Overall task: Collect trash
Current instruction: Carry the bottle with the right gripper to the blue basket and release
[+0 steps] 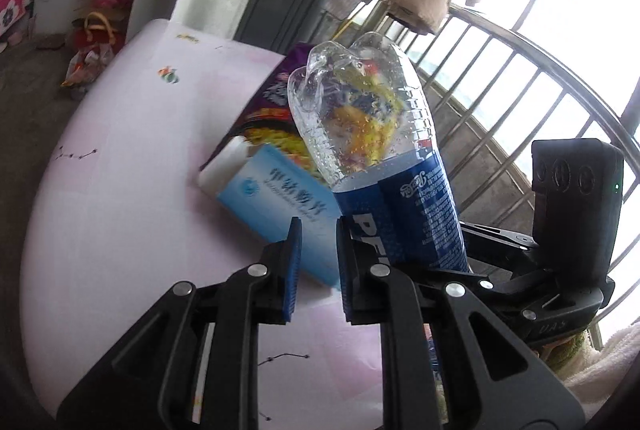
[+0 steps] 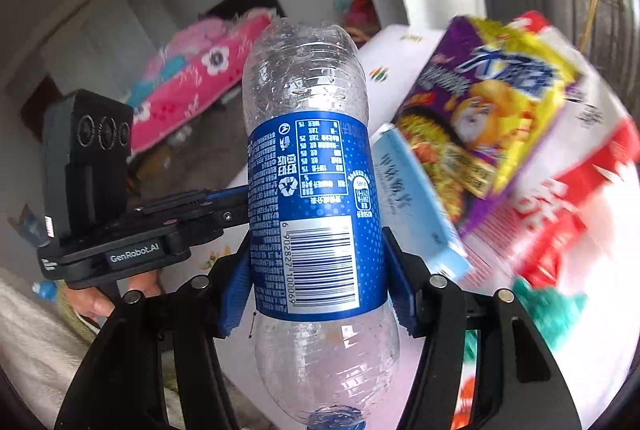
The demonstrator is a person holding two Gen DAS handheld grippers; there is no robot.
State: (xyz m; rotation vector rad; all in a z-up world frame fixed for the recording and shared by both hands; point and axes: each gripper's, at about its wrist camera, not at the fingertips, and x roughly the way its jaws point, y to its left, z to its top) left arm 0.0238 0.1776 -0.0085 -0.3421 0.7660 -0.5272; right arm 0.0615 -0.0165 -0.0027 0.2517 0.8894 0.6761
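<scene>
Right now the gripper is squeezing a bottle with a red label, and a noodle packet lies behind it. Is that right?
Not quite: the label is blue, not red. The right wrist view shows the right gripper squeezing the bottle, and the noodle packet does lie behind it.

Both views came from fisheye cameras mounted on the hand-held grippers, each looking forward and downward along its own black fingers. The left wrist camera faced across a pale pink table (image 1: 120, 157) toward a barred window (image 1: 520, 77), with the right gripper (image 1: 536, 270) visible at its right edge. The right wrist camera pointed the opposite way into the room, the left gripper (image 2: 236, 197) entering from its left. Each lens sat very close to a blue-labelled plastic bottle (image 2: 316, 189), which filled the middle of the right view. The bottle, a light blue box (image 1: 280, 205), a purple noodle packet (image 2: 480, 117) and the table appeared in both views.
</scene>
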